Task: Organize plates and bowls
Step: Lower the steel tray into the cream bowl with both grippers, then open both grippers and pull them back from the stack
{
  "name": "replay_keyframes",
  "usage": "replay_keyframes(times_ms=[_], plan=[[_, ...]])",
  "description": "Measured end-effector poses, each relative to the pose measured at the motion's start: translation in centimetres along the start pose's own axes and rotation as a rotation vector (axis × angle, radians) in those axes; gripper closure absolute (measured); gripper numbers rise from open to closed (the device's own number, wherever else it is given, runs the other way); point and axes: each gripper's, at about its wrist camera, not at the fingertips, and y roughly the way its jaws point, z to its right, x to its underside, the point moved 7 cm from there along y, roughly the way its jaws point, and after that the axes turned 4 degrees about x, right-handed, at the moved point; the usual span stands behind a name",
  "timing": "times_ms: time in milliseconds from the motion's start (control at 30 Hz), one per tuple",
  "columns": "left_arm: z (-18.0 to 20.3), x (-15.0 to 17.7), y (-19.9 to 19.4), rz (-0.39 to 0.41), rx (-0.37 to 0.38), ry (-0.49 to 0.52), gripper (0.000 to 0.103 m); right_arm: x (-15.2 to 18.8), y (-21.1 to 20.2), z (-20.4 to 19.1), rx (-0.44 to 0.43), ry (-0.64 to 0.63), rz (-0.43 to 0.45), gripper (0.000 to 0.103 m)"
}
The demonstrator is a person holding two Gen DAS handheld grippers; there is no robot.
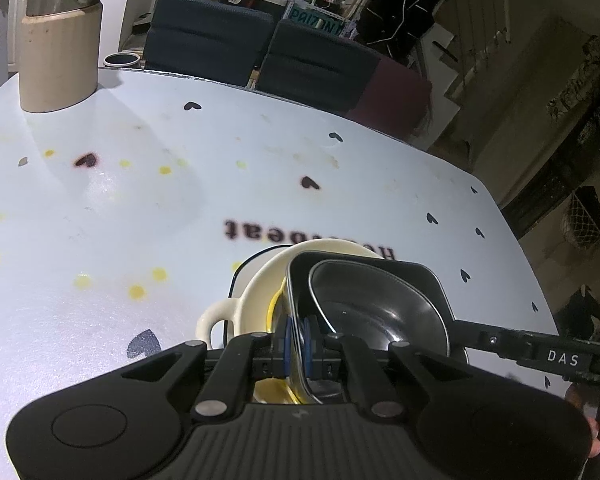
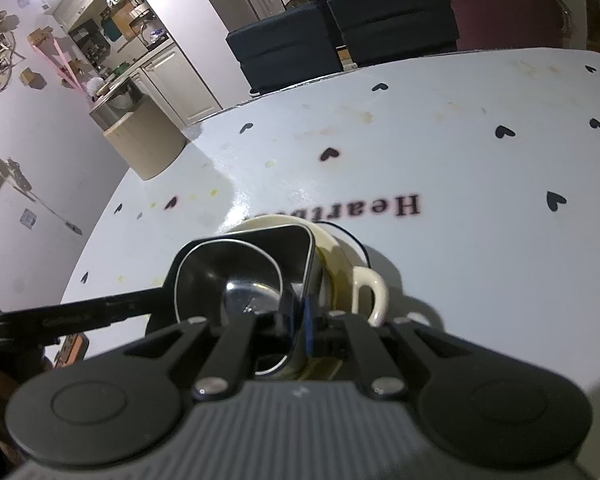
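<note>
A black square dish with a glossy round hollow hangs tilted over a cream bowl that has a loop handle and a yellow inside. Under the bowl lies a white plate with a thin dark rim. My left gripper is shut on the dish's near rim, blue pads on both sides. In the right wrist view, my right gripper is shut on the opposite rim of the same dish, with the cream bowl just beyond. Each view shows the other gripper's arm reaching in from the side.
The white table has black hearts and yellow spots. A beige canister with a metal lid stands at its far left, and a small cup at the far edge. Dark chairs and a maroon one line the far side.
</note>
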Motion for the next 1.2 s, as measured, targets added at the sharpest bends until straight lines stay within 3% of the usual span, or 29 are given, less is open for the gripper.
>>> replay_keyframes(times_ms=[333, 633, 733, 933, 1200], plan=[[0.1, 0.1, -0.1, 0.000, 0.002, 0.002, 0.097, 0.0, 0.1, -0.2, 0.000, -0.003, -0.001, 0.096], [0.1, -0.2, -1.0, 0.009, -0.018, 0.001, 0.084, 0.0, -0.1, -0.4, 0.006, -0.015, 0.001, 0.093], [0.4, -0.1, -1.6, 0.013, -0.023, 0.005, 0.076, 0.0, -0.4, -0.6, 0.010, -0.015, 0.012, 0.092], [1.2, -0.3, -3.3, 0.043, -0.032, 0.024, 0.059, -0.2, -1.8, -0.6, 0.019, -0.016, 0.064, 0.074], [2.1, -0.6, -7.2, 0.135, -0.056, 0.035, 0.021, -0.8, -5.0, -1.4, 0.048, -0.044, 0.193, 0.046]])
